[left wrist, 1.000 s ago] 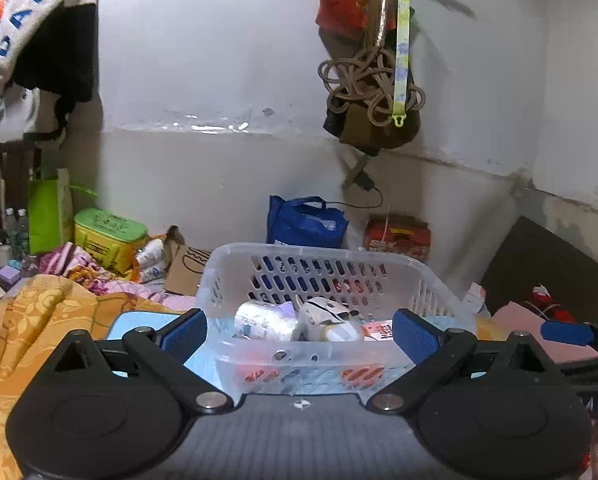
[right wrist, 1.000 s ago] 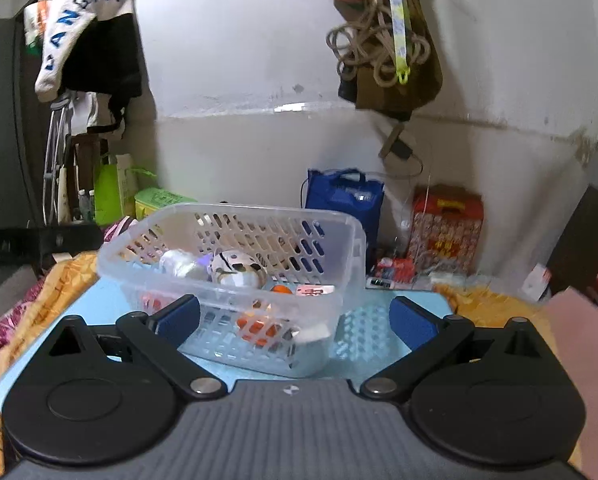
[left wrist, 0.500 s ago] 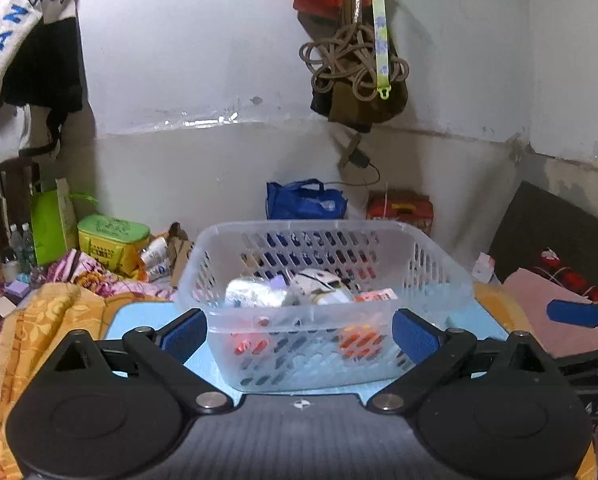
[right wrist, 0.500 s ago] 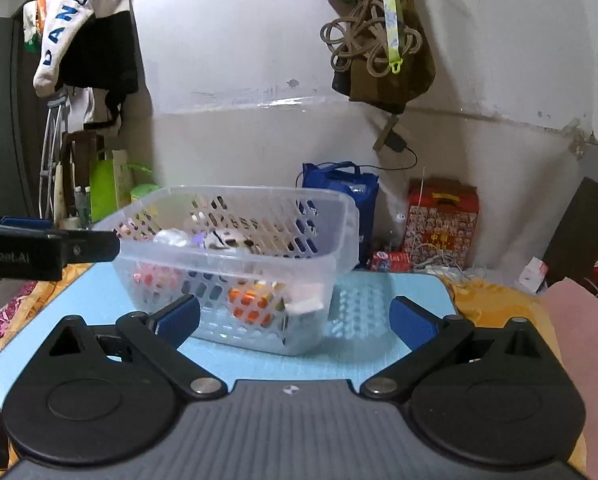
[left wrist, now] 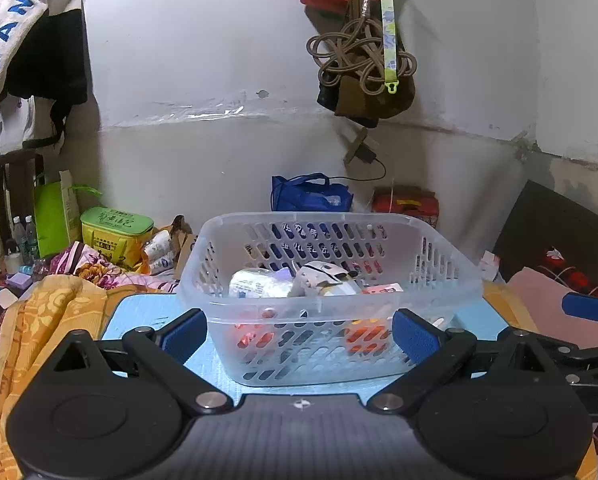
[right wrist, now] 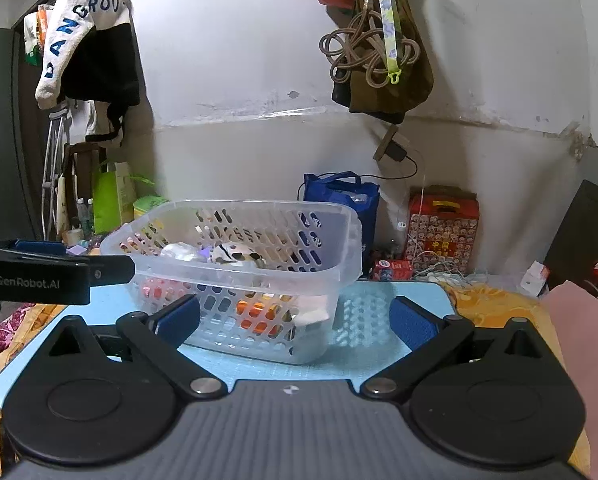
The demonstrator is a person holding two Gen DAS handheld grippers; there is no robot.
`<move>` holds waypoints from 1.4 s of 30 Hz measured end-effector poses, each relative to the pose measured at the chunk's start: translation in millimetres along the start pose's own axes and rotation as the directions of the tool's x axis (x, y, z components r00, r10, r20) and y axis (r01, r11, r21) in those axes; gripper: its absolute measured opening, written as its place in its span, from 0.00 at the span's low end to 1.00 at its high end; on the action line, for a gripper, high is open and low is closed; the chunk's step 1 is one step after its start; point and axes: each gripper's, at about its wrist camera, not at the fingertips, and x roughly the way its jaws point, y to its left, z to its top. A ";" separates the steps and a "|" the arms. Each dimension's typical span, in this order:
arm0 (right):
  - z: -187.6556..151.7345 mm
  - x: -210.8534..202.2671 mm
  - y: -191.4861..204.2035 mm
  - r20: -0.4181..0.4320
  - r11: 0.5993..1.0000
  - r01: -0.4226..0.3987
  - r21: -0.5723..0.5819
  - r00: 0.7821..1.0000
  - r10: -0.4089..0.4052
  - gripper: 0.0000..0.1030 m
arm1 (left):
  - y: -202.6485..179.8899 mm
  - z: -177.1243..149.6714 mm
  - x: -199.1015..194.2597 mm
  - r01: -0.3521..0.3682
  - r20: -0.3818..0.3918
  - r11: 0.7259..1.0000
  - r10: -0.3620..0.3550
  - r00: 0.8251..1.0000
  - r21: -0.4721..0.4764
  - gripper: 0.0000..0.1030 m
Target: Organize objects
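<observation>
Judging from the loaded basket, the sorting step was taken as near done or between picks. Nothing was held: the left gripper was seen spread wide and empty, its blue pads flanking the basket's near wall without clear contact. The basket was sat dead ahead of it on the blue mat, with a silvery roll, a white-and-black item and orange pieces inside. The right gripper was likewise gaped and empty, with the basket ahead and left of centre, its corner between the fingers. No loose object was visible on the mat. Next move, as a guess: another item would have to be located off-mat, or the basket's rim gripped to shift it; the thin slotted wall calls for a gentle, square pinch.
</observation>
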 end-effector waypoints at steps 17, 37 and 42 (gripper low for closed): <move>5.9 -3.9 -5.0 0.009 1.000 -0.011 0.028 1.000 0.011 1.00 | -4.6 -1.0 1.4 0.030 -0.013 0.999 -0.030 0.999 0.010 0.97; 4.9 -0.8 -11.7 -0.003 0.999 -0.006 0.035 1.000 0.006 1.00 | 0.2 -1.3 3.8 0.029 -0.026 1.000 -0.029 0.999 0.001 0.97; 4.8 0.0 -11.8 -0.005 0.999 0.001 0.032 1.000 -0.001 1.00 | -2.0 -2.1 3.8 0.030 -0.026 1.000 -0.030 0.999 0.003 0.97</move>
